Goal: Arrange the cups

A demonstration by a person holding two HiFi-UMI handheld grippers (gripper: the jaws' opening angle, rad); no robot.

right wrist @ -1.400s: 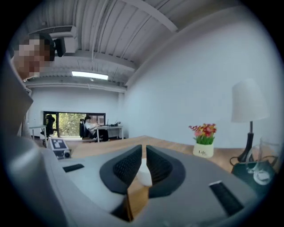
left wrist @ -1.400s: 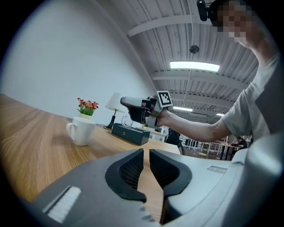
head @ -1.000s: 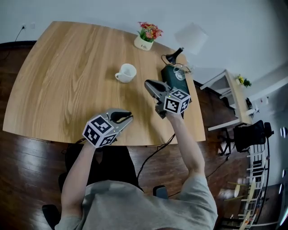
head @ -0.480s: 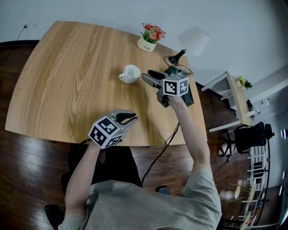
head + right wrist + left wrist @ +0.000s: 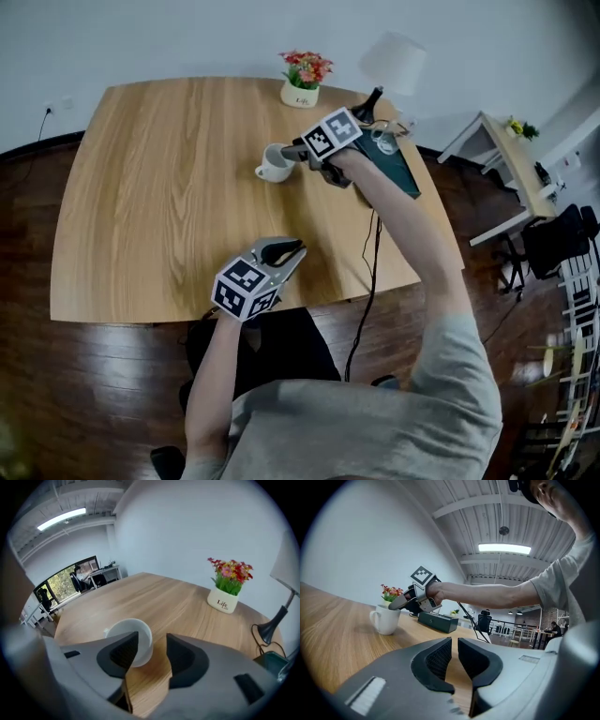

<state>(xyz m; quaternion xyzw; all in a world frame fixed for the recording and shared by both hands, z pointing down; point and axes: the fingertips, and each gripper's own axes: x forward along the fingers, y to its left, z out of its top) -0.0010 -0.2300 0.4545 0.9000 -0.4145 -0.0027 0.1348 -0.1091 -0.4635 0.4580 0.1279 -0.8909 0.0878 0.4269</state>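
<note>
The white cup (image 5: pixel 274 165) is standing upright on the wooden table (image 5: pixel 159 187), towards its far edge, with its handle pointing to the left in the head view. The right gripper (image 5: pixel 289 153) is reaching down at it from the right, tilted steeply. Its jaws are closing, and in the right gripper view the near wall of the cup is sitting in the gap between them. One jaw is lying over the cup's mouth and the other outside it. The pads do not seem to be pressing on the wall yet, though the angle is making this hard to judge.

Just beyond the cup, a white pot of red and yellow flowers (image 5: pixel 302 92) is sitting near the table's far edge. To the right of the cup, a dark box (image 5: pixel 394 169) is lying beside the black base of a lamp (image 5: pixel 389 66) with a white shade. A black cable (image 5: pixel 370 272) is trailing from there off the near edge.

The left gripper (image 5: pixel 295 250) is hovering over the near edge of the table, well apart from the cup and pointing almost level. Its jaws are standing only a narrow slit apart, with nothing between them but bare wood behind.
</note>
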